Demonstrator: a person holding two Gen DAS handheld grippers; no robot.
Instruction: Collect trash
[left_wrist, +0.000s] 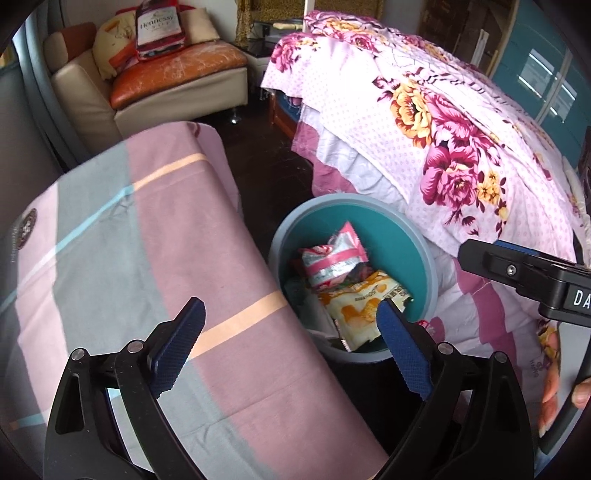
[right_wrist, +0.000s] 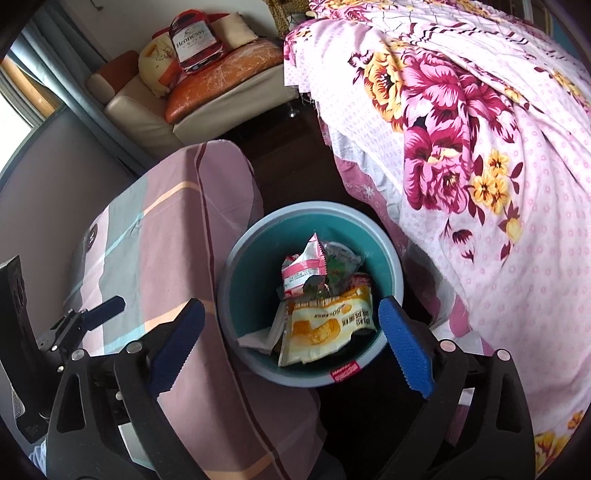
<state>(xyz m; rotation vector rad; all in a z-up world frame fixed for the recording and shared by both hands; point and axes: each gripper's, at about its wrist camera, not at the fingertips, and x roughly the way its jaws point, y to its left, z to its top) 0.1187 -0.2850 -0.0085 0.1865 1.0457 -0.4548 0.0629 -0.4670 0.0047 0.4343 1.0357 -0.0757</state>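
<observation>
Right fingers (right_wrist: 291, 321) gaping wide, holding nothing, hovering over bin (right_wrist: 391, 258); left fingers (left_wrist: 291, 321) likewise. Wrappers (right_wrist: 325, 325) lying inside bin. Risking snagging worktop cloth (left_wrist: 147, 221) or bedspread (right_wrist: 480, 184) when retreating.

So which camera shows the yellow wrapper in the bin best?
The right wrist view: the yellow wrapper lies nearly whole inside the bin, seen from above. In the left wrist view the wrapper is partly hidden behind a finger of the left gripper.
</observation>
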